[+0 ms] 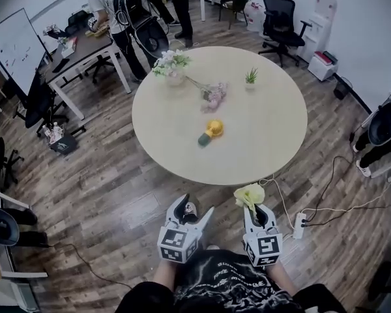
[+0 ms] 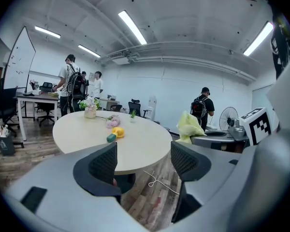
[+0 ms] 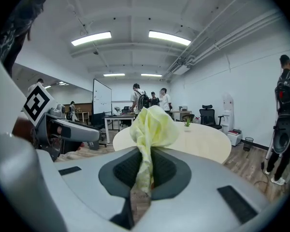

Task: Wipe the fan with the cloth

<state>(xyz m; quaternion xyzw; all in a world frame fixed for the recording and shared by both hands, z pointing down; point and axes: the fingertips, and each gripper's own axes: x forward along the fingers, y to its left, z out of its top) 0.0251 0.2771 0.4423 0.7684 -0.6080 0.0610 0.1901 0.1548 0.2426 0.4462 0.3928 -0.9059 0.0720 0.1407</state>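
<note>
Two grippers hang over the floor short of the round counter (image 1: pixel 267 132): one carries a cloth, one carries nothing.
One small yellow fan (image 1: pixel 210 132) with a green handle lies near the middle of the counter, well apart from both grippers. The right gripper (image 1: pixel 256 209) has its fingers (image 3: pixel 125 170) pressed onto the single pale-yellow cloth (image 1: pixel 249 195), which bunches up above them. The left gripper (image 1: pixel 194 209) has its fingers (image 2: pixel 104 166) spread, with nothing between them. Beyond the fan stand one vase of flowers (image 1: pixel 171 67) and one small potted plant (image 1: pixel 251 77), and one loose pink flower spray (image 1: pixel 215 96) lies between them. One white power strip (image 1: pixel 298 225) lies on the wood floor just right of the right gripper.
</note>
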